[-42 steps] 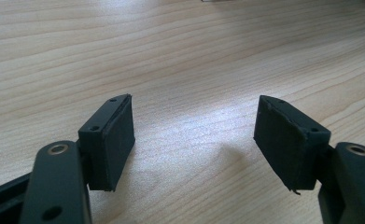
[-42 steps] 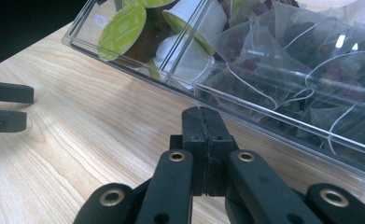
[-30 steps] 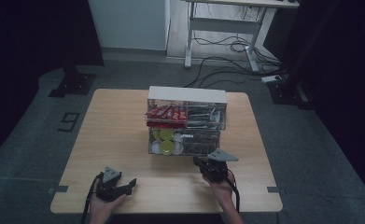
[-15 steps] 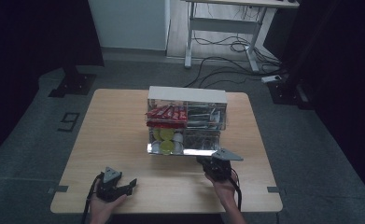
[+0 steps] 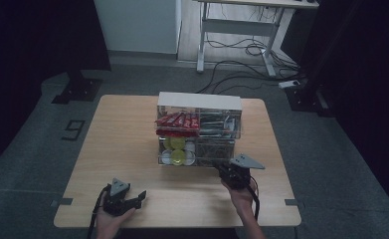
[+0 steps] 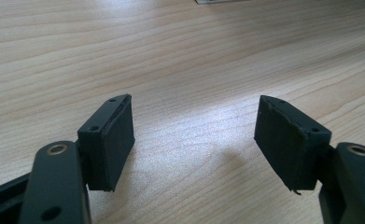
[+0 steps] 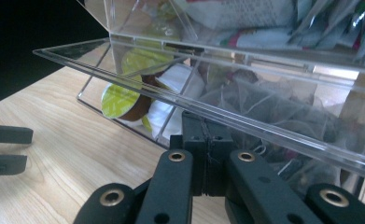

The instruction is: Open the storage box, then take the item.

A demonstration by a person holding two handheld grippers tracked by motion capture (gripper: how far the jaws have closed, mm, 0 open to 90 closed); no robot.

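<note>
Clear acrylic makes up the organiser box (image 5: 199,128) at the middle of the wooden table (image 5: 117,144), and we take it as our landmark. Its upper tier holds red sachets (image 5: 177,120); the lower tier holds yellow-green capsules (image 5: 176,150) on one side and tea bags (image 7: 264,116) on the other. Our right gripper (image 5: 228,172) sits at the box's near right corner, jaws pressed together, with nothing visible between them. In the right gripper view they sit just under the raised edge of the clear flap (image 7: 180,100), probably to lift it and reach the lower tier; we cannot tell whether they touch it. Our left gripper (image 6: 194,135) waits well apart from the box, toward the table's near left, jaws spread wide over bare wood, likely kept free to pick something out.
</note>
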